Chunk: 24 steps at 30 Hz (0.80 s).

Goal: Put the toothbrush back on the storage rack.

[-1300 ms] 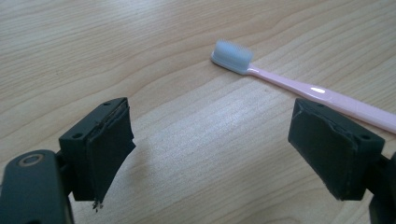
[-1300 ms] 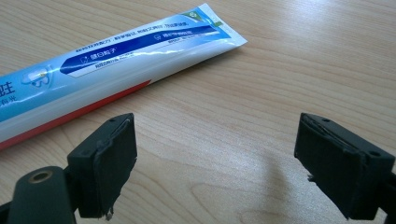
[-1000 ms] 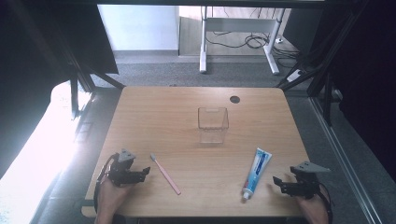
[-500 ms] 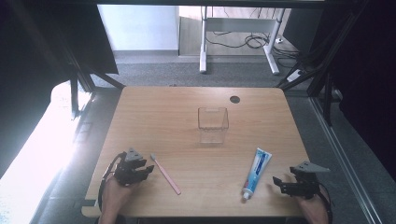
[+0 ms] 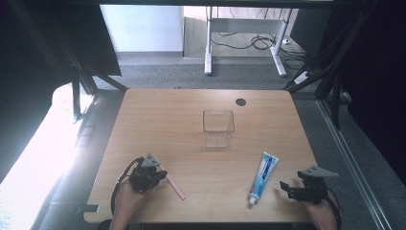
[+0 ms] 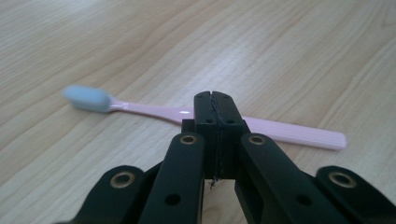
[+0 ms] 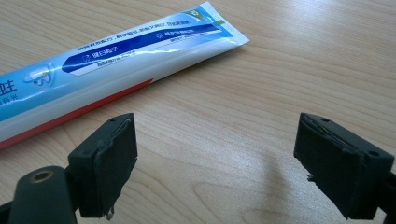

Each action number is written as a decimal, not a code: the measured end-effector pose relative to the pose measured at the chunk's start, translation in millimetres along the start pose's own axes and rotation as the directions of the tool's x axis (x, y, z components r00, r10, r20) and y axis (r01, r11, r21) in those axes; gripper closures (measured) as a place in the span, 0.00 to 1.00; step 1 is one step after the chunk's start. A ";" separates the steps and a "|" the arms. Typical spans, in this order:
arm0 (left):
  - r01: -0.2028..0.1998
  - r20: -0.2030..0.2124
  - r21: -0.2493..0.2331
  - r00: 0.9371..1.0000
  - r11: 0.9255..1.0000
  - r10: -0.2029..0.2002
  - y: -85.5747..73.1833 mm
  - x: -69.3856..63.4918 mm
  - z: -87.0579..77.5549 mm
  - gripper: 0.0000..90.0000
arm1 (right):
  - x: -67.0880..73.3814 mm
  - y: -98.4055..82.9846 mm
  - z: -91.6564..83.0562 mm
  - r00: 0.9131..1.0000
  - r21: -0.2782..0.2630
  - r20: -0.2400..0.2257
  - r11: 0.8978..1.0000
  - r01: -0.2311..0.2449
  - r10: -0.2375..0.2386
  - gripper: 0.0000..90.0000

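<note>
A pink toothbrush [image 5: 173,185] with a pale blue head lies near the table's front left. My left gripper [image 5: 160,175] sits just left of it, jaws pressed together with nothing between them; in the left gripper view the toothbrush [image 6: 280,131] lies crosswise just beyond the shut left gripper [image 6: 215,95]. A blue and white toothpaste tube [image 5: 263,176] lies at the front right. My right gripper [image 5: 283,186] rests right of the tube, jaws wide apart and empty. The right gripper view has the tube [image 7: 116,65] ahead and to the left of the right gripper [image 7: 215,140].
A clear square plastic cup [image 5: 218,127] stands upright at the middle of the wooden table [image 5: 163,124]. A round cable hole [image 5: 240,102] sits near the far edge. Desk legs and cables are on the floor beyond.
My left gripper has slid right, toward the toothbrush. The right gripper and the objects have stayed put.
</note>
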<state>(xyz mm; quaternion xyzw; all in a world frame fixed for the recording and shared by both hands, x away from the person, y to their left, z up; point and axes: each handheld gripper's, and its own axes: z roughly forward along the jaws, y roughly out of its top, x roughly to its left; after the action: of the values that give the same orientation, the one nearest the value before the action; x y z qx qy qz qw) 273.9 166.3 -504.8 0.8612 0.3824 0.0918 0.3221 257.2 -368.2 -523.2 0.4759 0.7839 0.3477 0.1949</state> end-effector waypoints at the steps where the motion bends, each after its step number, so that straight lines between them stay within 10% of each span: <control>1: 0.000 0.000 0.000 1.000 1.000 0.000 0.0 0.0 0.0 1.00 | 0.0 0.0 0.0 1.000 0.000 0.000 1.000 0.000 0.000 0.15; 24: -0.066 0.100 0.037 0.993 0.997 0.062 9.4 -33.3 26.5 1.00 | -0.4 -0.8 2.1 1.000 0.006 -0.004 1.000 -0.004 0.004 0.15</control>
<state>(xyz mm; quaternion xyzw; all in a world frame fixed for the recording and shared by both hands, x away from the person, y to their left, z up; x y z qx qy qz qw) 267.3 124.8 -516.5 0.8829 0.3399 0.0515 0.3199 258.2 -368.0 -525.2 0.4775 0.7843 0.3467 0.1911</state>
